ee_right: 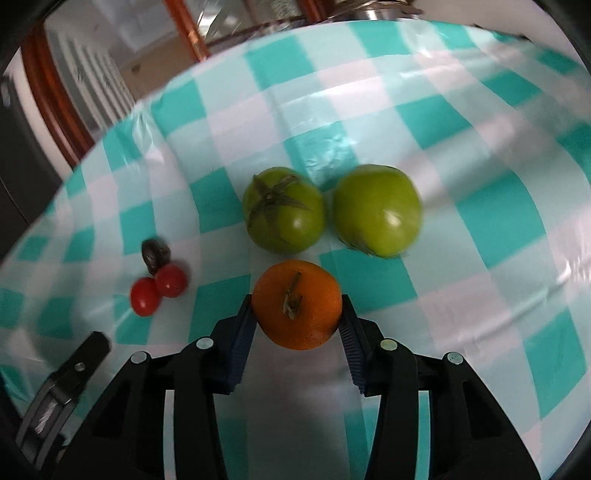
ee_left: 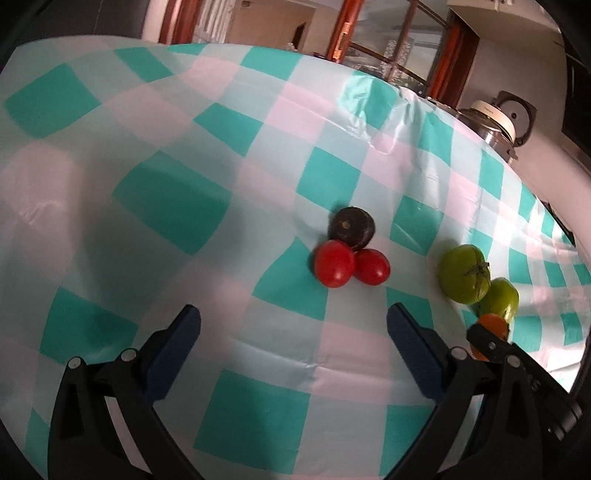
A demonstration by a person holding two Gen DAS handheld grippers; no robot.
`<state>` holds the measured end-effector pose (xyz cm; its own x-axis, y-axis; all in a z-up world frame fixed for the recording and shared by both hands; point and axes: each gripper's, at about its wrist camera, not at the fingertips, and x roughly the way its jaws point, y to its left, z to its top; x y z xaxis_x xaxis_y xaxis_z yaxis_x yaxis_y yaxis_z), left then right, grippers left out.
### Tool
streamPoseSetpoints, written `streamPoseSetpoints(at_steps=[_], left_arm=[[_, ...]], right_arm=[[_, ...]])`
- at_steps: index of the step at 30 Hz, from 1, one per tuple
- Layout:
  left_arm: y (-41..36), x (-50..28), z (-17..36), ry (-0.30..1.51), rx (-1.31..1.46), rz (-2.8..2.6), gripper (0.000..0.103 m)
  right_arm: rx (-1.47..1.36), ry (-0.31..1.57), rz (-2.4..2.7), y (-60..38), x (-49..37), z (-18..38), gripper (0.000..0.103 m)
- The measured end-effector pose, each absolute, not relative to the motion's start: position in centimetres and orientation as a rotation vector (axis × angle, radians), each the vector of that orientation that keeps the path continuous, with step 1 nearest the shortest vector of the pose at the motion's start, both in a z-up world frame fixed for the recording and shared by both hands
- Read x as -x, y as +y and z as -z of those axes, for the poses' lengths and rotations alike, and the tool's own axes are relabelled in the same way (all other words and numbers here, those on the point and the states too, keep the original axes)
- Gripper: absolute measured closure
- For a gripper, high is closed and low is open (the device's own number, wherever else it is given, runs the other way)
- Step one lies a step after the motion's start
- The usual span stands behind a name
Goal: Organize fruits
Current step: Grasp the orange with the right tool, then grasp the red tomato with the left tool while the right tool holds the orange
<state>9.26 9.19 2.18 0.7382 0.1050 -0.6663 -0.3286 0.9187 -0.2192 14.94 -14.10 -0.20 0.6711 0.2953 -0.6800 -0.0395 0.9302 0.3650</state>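
An orange tomato (ee_right: 297, 304) with a dry stem sits between the blue pads of my right gripper (ee_right: 297, 310), which is shut on it. Just beyond it lie two green tomatoes, one stem-up (ee_right: 283, 210) and one smooth (ee_right: 377, 210), side by side on the checked cloth. Two small red tomatoes (ee_right: 157, 290) and a dark round fruit (ee_right: 155, 253) cluster to the left. In the left wrist view my left gripper (ee_left: 293, 321) stands open over bare cloth, short of the red pair (ee_left: 351, 267) and the dark fruit (ee_left: 351, 225). The green tomatoes (ee_left: 465, 275) and the orange tomato (ee_left: 493, 325) show at its right.
A teal, white and pink checked tablecloth (ee_left: 177, 206) covers the table. Its far edge curves across the top, with a metal pot and white appliance (ee_left: 495, 122) beyond it at the right. Wooden door frames (ee_left: 343, 29) stand behind. The left gripper's finger (ee_right: 88, 350) shows at the lower left.
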Motion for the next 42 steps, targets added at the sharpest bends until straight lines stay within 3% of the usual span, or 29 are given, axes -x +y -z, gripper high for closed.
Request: streamPoseSetpoints(at_steps=[7, 12, 19, 25, 26, 27, 42], left_arm=[[8.6, -13.1, -1.6, 0.767, 0.3, -0.193, 0.033], [7.7, -15.4, -1.3, 0.807, 0.23, -0.188, 0.038], [7.4, -18.1, -0.3, 0.892, 0.126, -0.201, 0.054], [7.3, -18.6, -0.2, 0.897, 0.11, -0.188, 0.056], [7.3, -18.6, -0.2, 0.896, 0.114, -0.187, 0.058], [7.3, -18.2, -0.2, 0.889, 0.125, -0.171, 0.071], [6.3, -9.9, -3.4, 0.735, 0.284, -0.12, 0.072]], right_arm=[[-0.412, 0.821, -0.23, -15.2, -15.4, 0.7, 0.058], [-0.416, 0.823, -0.244, -14.8, -14.8, 0.8, 0.058], [-0.416, 0.827, -0.246, -15.1, -14.8, 0.8, 0.058], [-0.417, 0.831, -0.249, -14.9, -14.9, 0.9, 0.058], [-0.419, 0.831, -0.25, -14.9, -14.9, 0.9, 0.058], [-0.423, 0.831, -0.254, -14.9, -14.9, 0.9, 0.058], [-0.504, 0.789, -0.256, -16.4, -14.6, 0.8, 0.058]])
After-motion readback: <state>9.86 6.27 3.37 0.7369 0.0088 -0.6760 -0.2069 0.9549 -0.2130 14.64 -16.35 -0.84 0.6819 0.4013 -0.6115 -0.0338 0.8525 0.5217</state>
